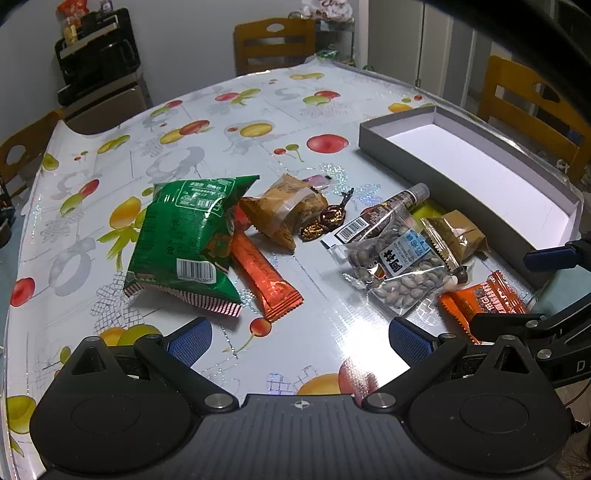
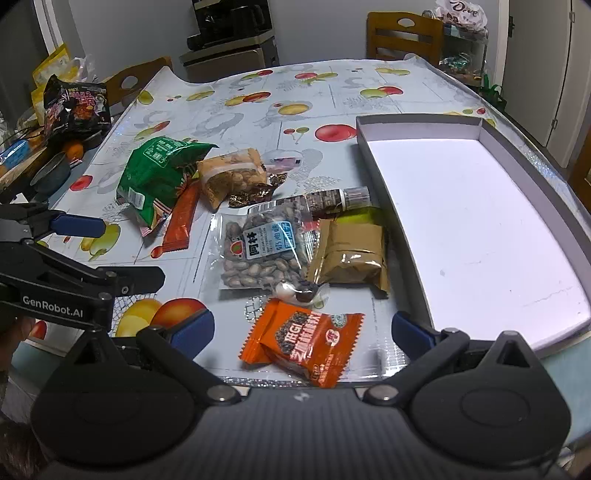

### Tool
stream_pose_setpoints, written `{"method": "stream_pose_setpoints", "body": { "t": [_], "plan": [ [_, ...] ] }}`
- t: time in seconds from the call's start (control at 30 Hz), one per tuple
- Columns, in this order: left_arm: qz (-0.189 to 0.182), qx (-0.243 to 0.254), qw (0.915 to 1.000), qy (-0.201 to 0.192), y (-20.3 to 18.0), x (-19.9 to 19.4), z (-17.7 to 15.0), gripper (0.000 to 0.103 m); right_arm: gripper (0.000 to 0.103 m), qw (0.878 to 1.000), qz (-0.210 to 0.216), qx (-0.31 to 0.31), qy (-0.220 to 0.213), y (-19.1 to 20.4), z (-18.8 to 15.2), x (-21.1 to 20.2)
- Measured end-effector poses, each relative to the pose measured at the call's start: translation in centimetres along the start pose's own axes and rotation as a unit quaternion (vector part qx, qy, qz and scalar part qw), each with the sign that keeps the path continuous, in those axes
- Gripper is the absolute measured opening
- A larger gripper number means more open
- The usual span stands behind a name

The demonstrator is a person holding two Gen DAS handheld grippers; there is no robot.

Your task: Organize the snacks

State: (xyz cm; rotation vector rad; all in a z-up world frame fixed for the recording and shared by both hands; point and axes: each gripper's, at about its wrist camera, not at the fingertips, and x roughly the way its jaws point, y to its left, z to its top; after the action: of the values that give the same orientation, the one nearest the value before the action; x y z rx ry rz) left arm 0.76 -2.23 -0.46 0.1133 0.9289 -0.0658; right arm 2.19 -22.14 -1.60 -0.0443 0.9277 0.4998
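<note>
Snacks lie on the fruit-print table: a green bag (image 1: 184, 236) (image 2: 159, 177), an orange stick pack (image 1: 266, 280) (image 2: 181, 221), a tan nut pack (image 1: 284, 206) (image 2: 229, 173), a clear seed bag (image 1: 395, 262) (image 2: 262, 251), a gold pouch (image 1: 458, 232) (image 2: 351, 251), a brown tube (image 1: 391, 206) (image 2: 332, 199) and an orange wrapped cake (image 2: 306, 343) (image 1: 476, 299). An empty grey box (image 1: 480, 166) (image 2: 461, 221) lies at right. My left gripper (image 1: 299, 339) is open and empty above bare table. My right gripper (image 2: 303, 326) is open, straddling the orange cake near the front edge.
Wooden chairs (image 1: 273, 44) (image 2: 402, 33) stand around the table. A black snack bag (image 2: 74, 107) and clutter sit past the left edge in the right wrist view. A small dark-and-white candy (image 2: 299, 290) lies by the seed bag. Shiny brown candies (image 1: 325, 221) lie mid-table.
</note>
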Motion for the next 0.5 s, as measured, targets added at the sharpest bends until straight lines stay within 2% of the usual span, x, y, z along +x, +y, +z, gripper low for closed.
{"method": "stream_pose_setpoints", "body": {
  "t": [0.5],
  "plan": [
    [0.0,0.002,1.0,0.008,-0.78,0.81,0.25,0.103,0.103,1.0,0.005,-0.002,0.002,-0.52,-0.07,0.38]
  ]
}}
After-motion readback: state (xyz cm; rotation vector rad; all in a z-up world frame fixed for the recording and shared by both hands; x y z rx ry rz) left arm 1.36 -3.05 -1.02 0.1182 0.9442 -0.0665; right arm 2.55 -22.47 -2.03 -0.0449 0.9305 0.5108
